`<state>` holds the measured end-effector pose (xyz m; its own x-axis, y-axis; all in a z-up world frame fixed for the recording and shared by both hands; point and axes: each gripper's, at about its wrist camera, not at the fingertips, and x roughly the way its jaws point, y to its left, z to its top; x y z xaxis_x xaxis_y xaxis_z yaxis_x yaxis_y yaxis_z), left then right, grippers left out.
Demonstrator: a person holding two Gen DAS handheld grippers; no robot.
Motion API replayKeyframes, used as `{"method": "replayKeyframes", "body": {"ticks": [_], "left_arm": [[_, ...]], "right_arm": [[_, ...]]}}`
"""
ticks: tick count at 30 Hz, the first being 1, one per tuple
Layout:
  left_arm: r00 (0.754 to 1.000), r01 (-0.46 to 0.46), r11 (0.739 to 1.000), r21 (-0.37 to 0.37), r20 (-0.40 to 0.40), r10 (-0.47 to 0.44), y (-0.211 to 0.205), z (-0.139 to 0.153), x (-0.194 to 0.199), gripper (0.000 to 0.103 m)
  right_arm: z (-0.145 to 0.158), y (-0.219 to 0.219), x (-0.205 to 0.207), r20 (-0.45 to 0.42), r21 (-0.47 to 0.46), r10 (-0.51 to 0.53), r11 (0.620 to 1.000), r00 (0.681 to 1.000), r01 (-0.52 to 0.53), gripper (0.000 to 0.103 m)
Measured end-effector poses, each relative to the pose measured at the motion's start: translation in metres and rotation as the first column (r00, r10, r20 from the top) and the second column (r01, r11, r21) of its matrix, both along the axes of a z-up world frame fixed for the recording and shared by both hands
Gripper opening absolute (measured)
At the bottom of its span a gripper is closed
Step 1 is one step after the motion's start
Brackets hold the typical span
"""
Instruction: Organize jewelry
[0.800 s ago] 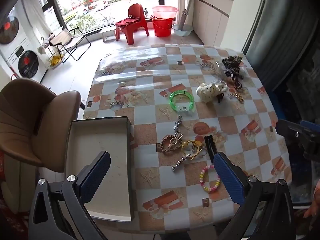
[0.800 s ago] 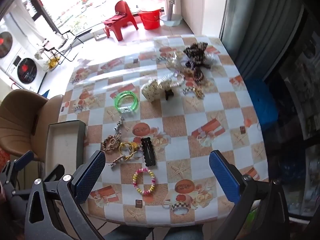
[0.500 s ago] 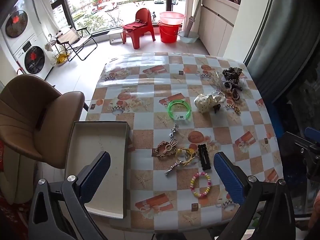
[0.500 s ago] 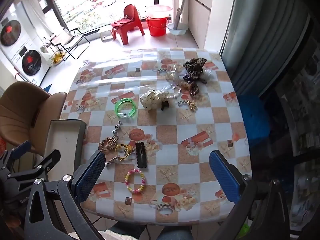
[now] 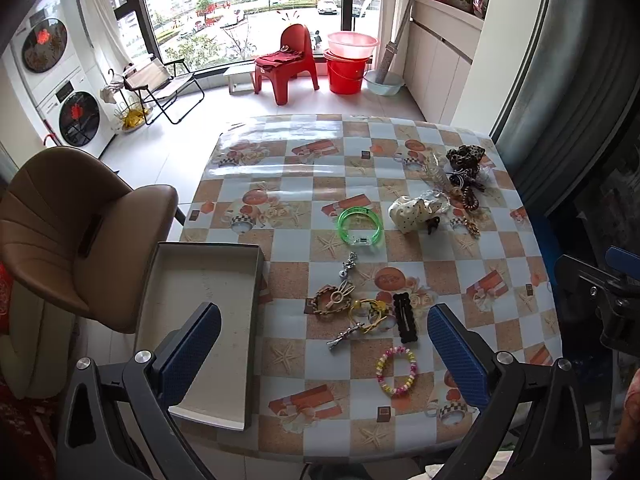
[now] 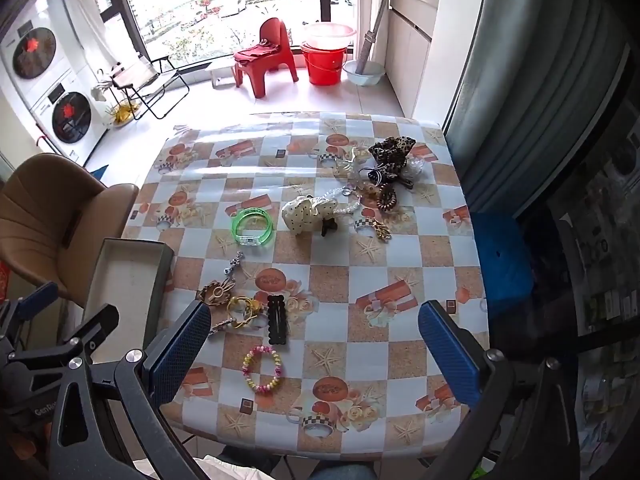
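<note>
Jewelry lies on the checked table (image 5: 288,184). A green bangle (image 5: 360,226) (image 6: 253,226) is mid-table. Nearer the front lie a brown bracelet (image 5: 330,300), a yellow hair tie (image 5: 370,312), a black hair clip (image 5: 405,322) (image 6: 277,319) and a pastel bead bracelet (image 5: 397,370) (image 6: 262,368). A white polka-dot scrunchie (image 5: 412,212) and a leopard scrunchie (image 5: 464,156) are at the far right. An empty grey box (image 5: 208,312) (image 6: 124,276) sits at the table's left edge. My left gripper (image 5: 324,356) and right gripper (image 6: 314,352) are both open and empty, high above the front edge.
A brown chair (image 5: 68,232) stands left of the table beside the box. A dark curtain (image 5: 568,80) and a blue stool (image 6: 500,264) are on the right. Beyond the table are a red chair (image 5: 288,60), red buckets (image 5: 348,68) and stacked washing machines (image 5: 52,80).
Both grippers have pulled back and up from the table, so the table and jewelry look smaller and more of the room shows. Jaws stayed open. Nothing on the table moved.
</note>
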<state>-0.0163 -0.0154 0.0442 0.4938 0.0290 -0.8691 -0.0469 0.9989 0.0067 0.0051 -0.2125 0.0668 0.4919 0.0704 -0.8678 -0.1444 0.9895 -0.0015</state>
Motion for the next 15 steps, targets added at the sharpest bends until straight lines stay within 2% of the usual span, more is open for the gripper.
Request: {"method": "replayKeyframes", "body": {"ticks": [15], "left_arm": [[1.0,-0.014,1.0,0.016,-0.001,0.014,0.0059,-0.0005,-0.0014,0.103]], "right_arm": [[-0.0012,-0.0034,-0.0011,-0.001,0.008,0.007,1.0,1.0,-0.007,0.103]]}}
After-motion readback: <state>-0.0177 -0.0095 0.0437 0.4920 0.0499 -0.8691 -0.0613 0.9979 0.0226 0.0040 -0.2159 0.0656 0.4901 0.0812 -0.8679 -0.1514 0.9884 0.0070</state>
